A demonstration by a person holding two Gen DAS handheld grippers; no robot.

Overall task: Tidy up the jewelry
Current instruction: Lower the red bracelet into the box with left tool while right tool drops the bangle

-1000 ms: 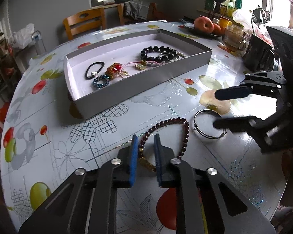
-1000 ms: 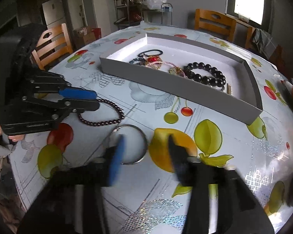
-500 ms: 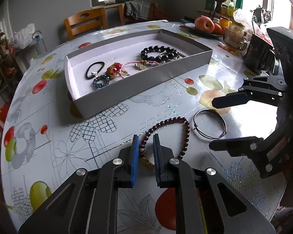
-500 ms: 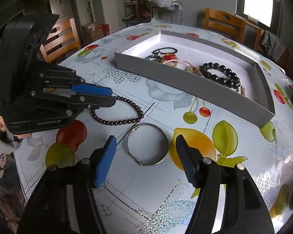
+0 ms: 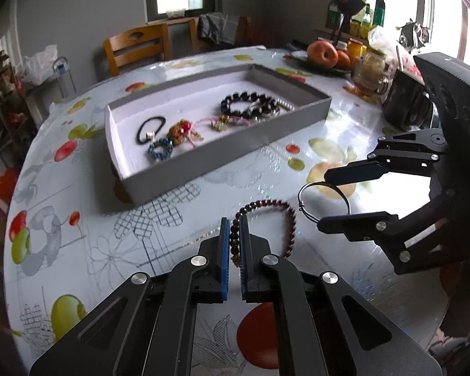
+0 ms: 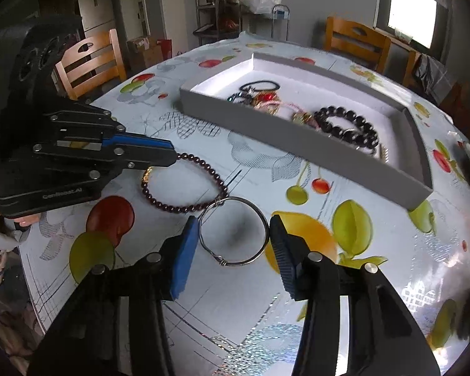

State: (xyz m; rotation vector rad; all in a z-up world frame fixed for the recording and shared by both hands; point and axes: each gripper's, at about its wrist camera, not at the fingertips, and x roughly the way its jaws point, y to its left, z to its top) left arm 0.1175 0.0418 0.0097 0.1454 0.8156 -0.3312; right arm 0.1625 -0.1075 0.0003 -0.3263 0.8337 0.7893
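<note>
Beads of the dark red bracelet sit pinched in the left gripper, while the right gripper is closing around the silver bangle, so next both should lift toward the gray tray.

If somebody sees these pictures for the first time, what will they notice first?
Two grippers work side by side: the left gripper is shut on a dark red bead bracelet, while the right gripper is closing around a silver bangle. Behind them lies a grey tray of jewelry.
</note>
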